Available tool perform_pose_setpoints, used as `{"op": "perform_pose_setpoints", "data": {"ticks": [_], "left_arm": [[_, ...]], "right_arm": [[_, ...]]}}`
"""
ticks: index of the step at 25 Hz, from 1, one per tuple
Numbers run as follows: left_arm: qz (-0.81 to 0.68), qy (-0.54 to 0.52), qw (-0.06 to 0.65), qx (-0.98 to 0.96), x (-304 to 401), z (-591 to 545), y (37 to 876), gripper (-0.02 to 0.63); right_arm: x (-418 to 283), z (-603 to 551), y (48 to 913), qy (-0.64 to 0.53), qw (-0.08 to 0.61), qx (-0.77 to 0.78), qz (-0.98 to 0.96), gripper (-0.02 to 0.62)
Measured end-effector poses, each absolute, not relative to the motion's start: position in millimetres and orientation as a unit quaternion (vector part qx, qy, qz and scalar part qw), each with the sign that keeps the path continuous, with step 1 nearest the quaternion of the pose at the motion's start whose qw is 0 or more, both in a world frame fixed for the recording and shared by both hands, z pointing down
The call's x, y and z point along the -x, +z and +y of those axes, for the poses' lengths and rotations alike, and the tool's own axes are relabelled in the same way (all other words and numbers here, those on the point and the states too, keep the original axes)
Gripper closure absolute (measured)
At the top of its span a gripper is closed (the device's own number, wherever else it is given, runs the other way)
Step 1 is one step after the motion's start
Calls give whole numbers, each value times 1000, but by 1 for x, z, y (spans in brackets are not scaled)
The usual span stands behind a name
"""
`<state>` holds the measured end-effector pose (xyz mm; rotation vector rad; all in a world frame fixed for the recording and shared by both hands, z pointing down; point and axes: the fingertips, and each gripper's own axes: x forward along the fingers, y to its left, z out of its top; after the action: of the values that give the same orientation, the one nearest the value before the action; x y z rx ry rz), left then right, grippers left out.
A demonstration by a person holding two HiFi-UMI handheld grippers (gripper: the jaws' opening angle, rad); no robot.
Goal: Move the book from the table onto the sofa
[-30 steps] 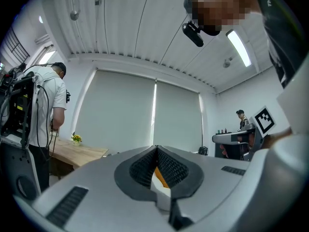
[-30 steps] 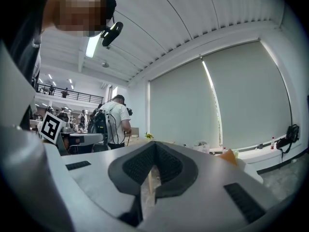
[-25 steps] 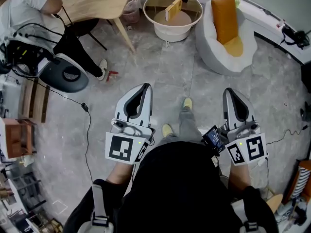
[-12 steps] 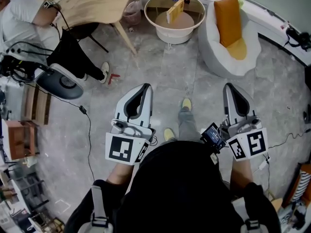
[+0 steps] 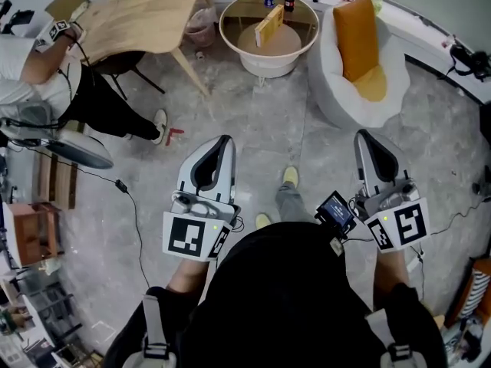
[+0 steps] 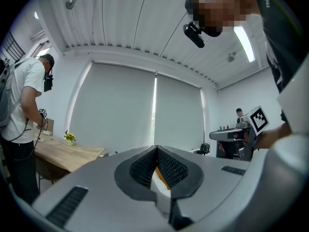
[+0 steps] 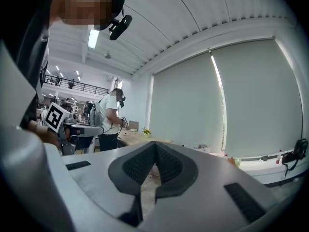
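Both my jaws pressed together on nothing, I face the book [image 5: 268, 24] standing mid-bench [image 5: 265, 65], not yet lifted, the sofa [image 5: 331, 87] waiting just beside.

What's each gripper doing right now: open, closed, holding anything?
Left gripper: closed, jaws together, holding nothing.
Right gripper: closed, jaws together, holding nothing.
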<state>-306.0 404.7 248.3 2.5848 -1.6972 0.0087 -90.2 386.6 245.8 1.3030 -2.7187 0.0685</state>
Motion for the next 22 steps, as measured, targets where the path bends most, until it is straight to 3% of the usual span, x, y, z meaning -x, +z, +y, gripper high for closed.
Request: {"op": "perform_pose_setpoints", "data": {"ticks": [14, 22], "left_arm": [[-545, 3, 23, -838, 288, 317, 241, 595], [-553, 15, 23, -833, 278, 293, 245, 595]], "right_arm": [[-29, 301, 232, 21, 125, -451, -884, 589], [18, 268, 268, 47, 68, -427, -900, 589]]}}
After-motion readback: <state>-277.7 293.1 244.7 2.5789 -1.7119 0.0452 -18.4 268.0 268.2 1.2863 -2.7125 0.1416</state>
